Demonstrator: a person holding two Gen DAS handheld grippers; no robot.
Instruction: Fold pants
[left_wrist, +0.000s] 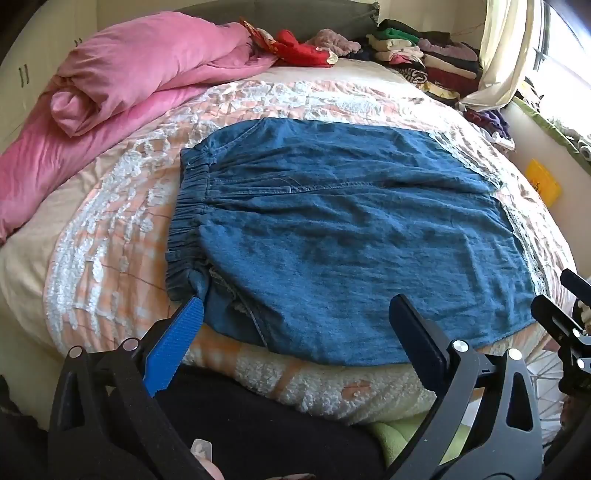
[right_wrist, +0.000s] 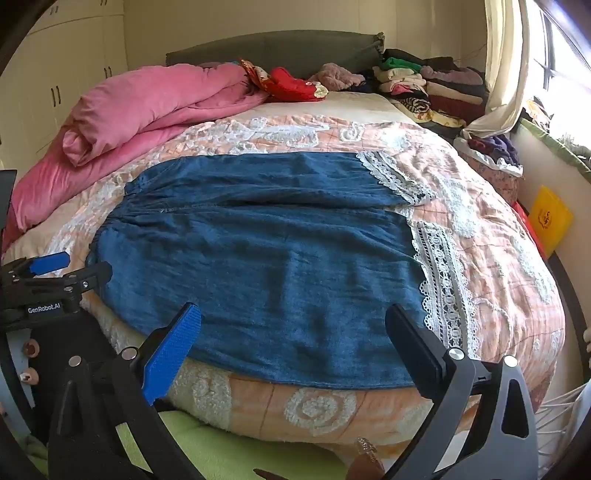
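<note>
Blue denim pants (left_wrist: 343, 236) lie flat on the bed, elastic waistband (left_wrist: 184, 221) to the left, white lace hems (right_wrist: 439, 273) to the right. One leg lies beyond the other; they also show in the right wrist view (right_wrist: 266, 258). My left gripper (left_wrist: 295, 314) is open and empty, hovering over the near edge of the pants by the waistband end. My right gripper (right_wrist: 293, 321) is open and empty over the near edge toward the hem end. Each gripper shows at the edge of the other's view, the right one (left_wrist: 569, 325) and the left one (right_wrist: 51, 277).
The bed has a peach and white quilt (right_wrist: 491, 236). A rolled pink duvet (left_wrist: 122, 81) lies at the back left. Stacks of folded clothes (left_wrist: 424, 55) sit at the back right by the curtain (left_wrist: 502, 51). A yellow box (right_wrist: 550, 216) stands by the right wall.
</note>
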